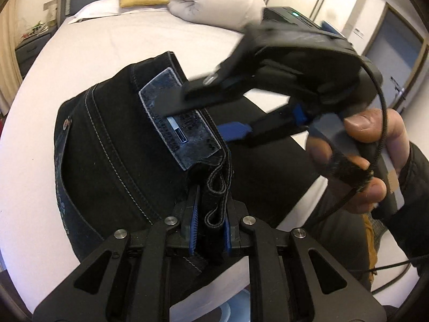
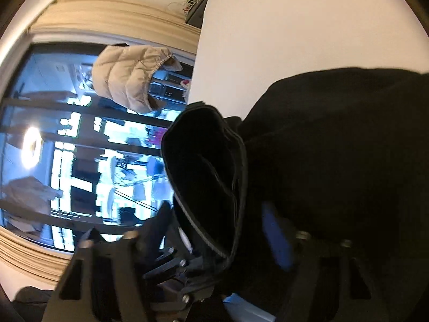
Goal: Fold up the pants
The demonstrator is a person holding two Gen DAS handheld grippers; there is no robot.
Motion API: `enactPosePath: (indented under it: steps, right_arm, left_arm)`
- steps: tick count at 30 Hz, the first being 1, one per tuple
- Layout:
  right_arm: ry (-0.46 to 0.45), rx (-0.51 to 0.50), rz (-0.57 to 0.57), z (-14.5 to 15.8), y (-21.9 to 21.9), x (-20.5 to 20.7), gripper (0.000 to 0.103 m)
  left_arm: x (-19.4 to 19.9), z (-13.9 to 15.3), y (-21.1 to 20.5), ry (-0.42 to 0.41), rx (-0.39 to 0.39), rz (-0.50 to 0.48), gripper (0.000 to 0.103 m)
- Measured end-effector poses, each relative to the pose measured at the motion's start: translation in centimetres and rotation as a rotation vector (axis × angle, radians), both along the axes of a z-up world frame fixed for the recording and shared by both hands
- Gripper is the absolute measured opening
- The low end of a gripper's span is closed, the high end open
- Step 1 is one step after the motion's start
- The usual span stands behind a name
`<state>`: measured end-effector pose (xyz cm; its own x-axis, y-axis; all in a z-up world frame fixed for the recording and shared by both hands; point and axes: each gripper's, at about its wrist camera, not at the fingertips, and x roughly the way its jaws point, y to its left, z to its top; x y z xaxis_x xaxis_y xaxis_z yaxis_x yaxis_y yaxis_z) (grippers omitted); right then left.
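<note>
Above the bed (image 1: 112, 40), the pants (image 1: 112, 139) hang by the waistband, clamped in the left gripper (image 1: 210, 230); the right gripper (image 1: 203, 118) reaches in, spread. Folding looks barely begun.

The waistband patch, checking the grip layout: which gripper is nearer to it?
Right. The right gripper has one finger lying across the patch; the left gripper clamps the pants below it.
</note>
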<state>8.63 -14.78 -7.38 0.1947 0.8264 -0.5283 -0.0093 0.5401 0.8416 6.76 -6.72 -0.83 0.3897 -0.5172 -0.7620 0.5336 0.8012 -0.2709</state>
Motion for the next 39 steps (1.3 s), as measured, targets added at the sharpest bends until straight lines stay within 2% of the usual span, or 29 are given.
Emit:
enactPosePath:
  steps: [1, 2, 4, 5, 10, 16, 22, 29, 33, 36, 39]
  right_arm:
    - [0.010, -0.009, 0.002, -0.3, -0.1, 0.2, 0.039]
    - [0.018, -0.021, 0.002, -0.6, -0.4, 0.2, 0.029]
    - [0.019, -0.042, -0.015, -1.0, -1.1, 0.0, 0.020]
    - [0.019, -0.046, -0.024, -1.1, -1.6, -0.3, 0.018]
    - [0.019, -0.053, -0.091, -1.5, -4.9, -1.4, 0.017]
    - [0.016, -0.091, -0.164, -1.0, -9.2, -1.5, 0.016]
    - [0.027, -0.157, -0.168, -1.2, -12.7, -1.0, 0.016]
    - [0.060, -0.183, -0.157, -2.7, -14.9, -1.0, 0.015]
    - [0.066, -0.186, -0.164, -3.2, -15.4, -1.0, 0.015]
    - [0.071, -0.197, -0.165, -3.9, -15.6, -1.1, 0.015]
    - [0.083, -0.149, -0.199, -4.8, -15.9, -1.7, 0.015]
  left_arm:
    - [-0.1, 0.0, -0.3, -0.002, 0.006, -0.012, 0.013]
    - [-0.3, -0.1, -0.5, -0.007, 0.015, -0.022, 0.013]
    - [0.1, -0.4, -0.2, -0.002, 0.019, -0.041, 0.013]
    - [0.2, -0.5, 0.0, -0.002, 0.019, -0.049, 0.013]
    - [1.5, 0.1, -2.2, -0.010, 0.026, -0.114, 0.013]
    - [3.4, 1.1, -7.3, -0.023, 0.008, -0.200, 0.013]
    - [5.3, 0.8, -10.9, -0.024, 0.011, -0.249, 0.013]
    - [7.0, -0.5, -10.5, 0.007, 0.018, -0.259, 0.013]
    - [7.3, -0.2, -11.5, 0.012, 0.025, -0.265, 0.013]
    - [7.3, -1.5, -11.9, 0.026, 0.030, -0.270, 0.013]
    - [6.4, -1.5, -11.6, 0.059, -0.003, -0.259, 0.015]
